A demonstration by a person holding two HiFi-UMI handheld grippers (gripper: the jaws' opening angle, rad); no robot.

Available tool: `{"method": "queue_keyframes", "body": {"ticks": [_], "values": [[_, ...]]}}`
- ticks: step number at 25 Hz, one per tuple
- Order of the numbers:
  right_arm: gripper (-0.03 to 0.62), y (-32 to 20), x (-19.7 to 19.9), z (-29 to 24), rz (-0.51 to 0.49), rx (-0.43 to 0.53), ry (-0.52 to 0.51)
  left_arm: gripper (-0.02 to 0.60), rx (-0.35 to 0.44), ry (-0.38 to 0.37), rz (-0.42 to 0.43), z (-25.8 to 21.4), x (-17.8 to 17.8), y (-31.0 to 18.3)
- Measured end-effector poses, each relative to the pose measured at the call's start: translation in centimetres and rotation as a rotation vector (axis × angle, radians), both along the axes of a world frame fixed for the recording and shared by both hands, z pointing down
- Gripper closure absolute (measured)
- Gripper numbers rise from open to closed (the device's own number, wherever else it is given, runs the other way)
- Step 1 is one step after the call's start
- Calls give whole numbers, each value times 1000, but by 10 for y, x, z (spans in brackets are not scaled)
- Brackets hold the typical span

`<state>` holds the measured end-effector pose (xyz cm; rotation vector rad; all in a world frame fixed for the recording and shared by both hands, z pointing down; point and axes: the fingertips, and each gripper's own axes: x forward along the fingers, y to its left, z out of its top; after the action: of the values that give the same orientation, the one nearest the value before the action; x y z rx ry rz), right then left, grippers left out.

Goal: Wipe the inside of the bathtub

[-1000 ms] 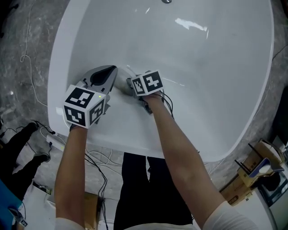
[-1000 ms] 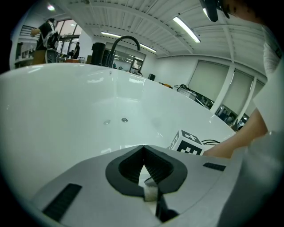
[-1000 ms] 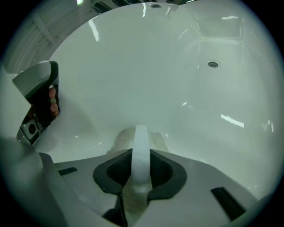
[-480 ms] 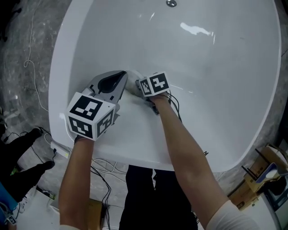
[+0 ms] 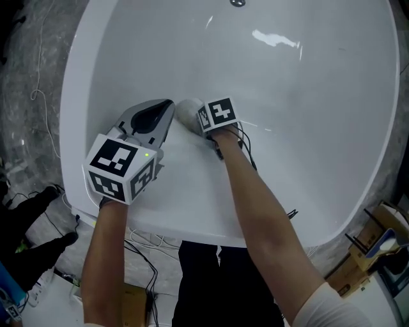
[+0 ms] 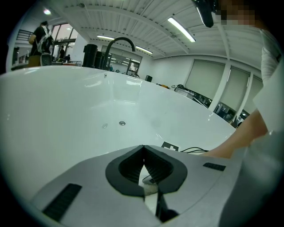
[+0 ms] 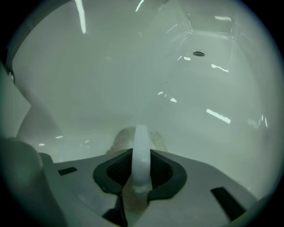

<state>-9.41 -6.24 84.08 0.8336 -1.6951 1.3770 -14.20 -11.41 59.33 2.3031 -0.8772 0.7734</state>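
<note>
The white bathtub (image 5: 77, 96) fills the head view, with its drain (image 5: 237, 2) at the far end. My right gripper (image 5: 195, 119) is down inside against the near-left wall, shut on the white strap (image 7: 141, 144) of a pale scrubbing pad (image 5: 185, 110). In the right gripper view the pad (image 7: 120, 138) presses on the tub wall just past the right gripper (image 7: 141, 156). My left gripper (image 5: 167, 107) sits beside it on the tub's left slope, shut with nothing held. In its own view the left gripper (image 6: 143, 150) has its jaw tips meeting.
A black faucet (image 6: 119, 44) arches over the far rim. Two small round fittings (image 6: 122, 123) sit in the tub wall. Cables (image 5: 38, 83) trail on the grey floor to the left. A cardboard box (image 5: 367, 246) stands at the lower right, outside the tub.
The right gripper has slid a little farther along the near-left wall, and the pad now shows left of its cube. The left gripper stays beside it, shifted only slightly.
</note>
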Motion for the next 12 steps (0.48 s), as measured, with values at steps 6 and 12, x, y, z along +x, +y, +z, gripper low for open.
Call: {"method": "queue_keyframes", "body": {"ticks": [6, 12], "values": [[496, 12, 34, 6, 29, -29, 40, 569, -4, -13, 67, 5, 18, 9], [496, 26, 75, 12, 67, -64, 69, 569, -9, -6, 96, 6, 34, 13]]}}
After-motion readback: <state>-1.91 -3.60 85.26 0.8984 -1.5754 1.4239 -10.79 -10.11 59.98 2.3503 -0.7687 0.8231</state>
